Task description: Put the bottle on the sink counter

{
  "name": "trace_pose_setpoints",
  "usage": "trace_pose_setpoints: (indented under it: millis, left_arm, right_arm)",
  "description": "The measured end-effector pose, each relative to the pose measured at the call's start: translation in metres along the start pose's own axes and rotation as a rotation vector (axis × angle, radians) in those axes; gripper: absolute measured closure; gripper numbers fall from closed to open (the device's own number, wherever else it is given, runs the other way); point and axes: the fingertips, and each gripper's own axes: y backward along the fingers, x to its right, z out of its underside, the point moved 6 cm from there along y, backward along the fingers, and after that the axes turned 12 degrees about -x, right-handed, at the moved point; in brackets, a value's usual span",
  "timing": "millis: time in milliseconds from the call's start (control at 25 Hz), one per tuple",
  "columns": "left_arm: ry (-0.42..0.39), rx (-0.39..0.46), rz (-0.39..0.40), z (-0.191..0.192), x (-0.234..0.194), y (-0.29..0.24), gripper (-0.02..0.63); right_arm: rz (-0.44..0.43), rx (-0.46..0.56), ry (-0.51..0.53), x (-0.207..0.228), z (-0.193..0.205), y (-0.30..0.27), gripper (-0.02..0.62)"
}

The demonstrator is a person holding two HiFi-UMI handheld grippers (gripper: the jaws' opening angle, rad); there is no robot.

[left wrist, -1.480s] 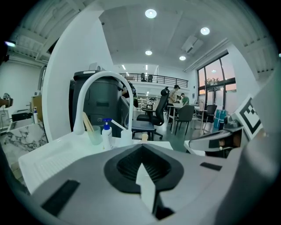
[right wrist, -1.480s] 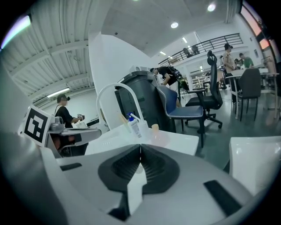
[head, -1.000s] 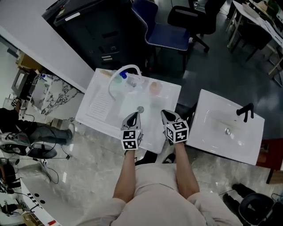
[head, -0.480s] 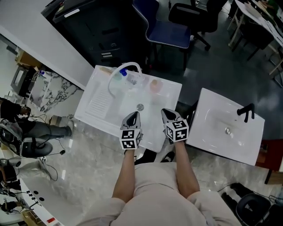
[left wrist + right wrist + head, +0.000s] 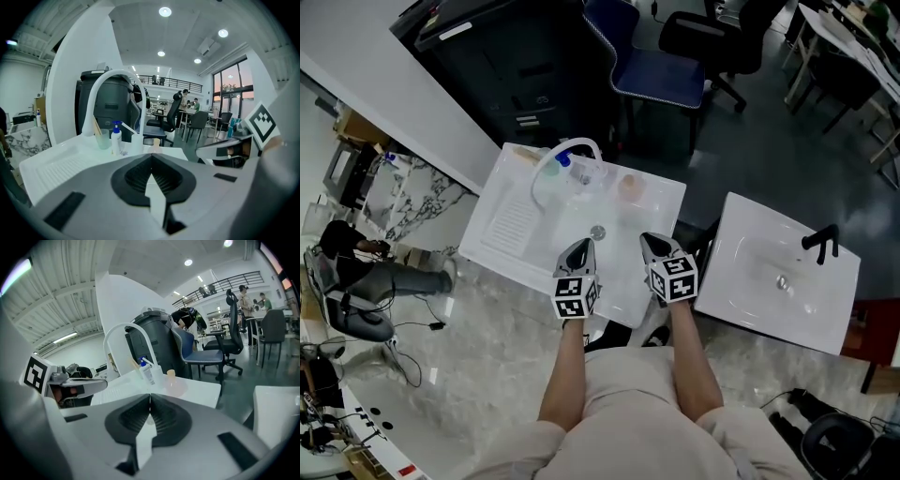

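**Head view, with both gripper views.** A white sink unit (image 5: 511,230) carries a ribbed drainboard at its 9 o'clock side and a basin with a round drain (image 5: 598,232) near the centre. A white arched faucet (image 5: 567,146) rises from the back ledge.

The bottle (image 5: 562,166), white with a blue pump top, stands on that back ledge just beside the faucet base. It is upright: its long axis is vertical and the pump end points up. Which way the spout faces is too small to tell. It shows in the left gripper view (image 5: 116,139) and the right gripper view (image 5: 147,372) in the same upright pose. A translucent cup (image 5: 102,139) stands beside it, and a peach-coloured item (image 5: 628,187) lies at its 3 o'clock.

The left gripper (image 5: 581,247) and the right gripper (image 5: 649,241) hover side by side over the basin's near edge, both aimed toward 12 o'clock. The bottle lies at about 12 o'clock of the left and 11 o'clock of the right, well apart from both. Each gripper's jaws are clenched together with nothing between them (image 5: 151,162) (image 5: 150,401).

A second white sink (image 5: 750,281) with a black tap (image 5: 821,235) lies at 3 o'clock.
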Motion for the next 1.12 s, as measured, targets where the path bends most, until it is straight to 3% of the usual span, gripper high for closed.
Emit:
trace_pose_setpoints:
  millis: [1120]
  left_arm:
    - [0.016, -0.034, -0.039, 0.0079, -0.0056, -0.0026, 0.6]
  right_arm:
    - [0.004, -0.017, 0.024, 0.0009, -0.001, -0.0019, 0.591]
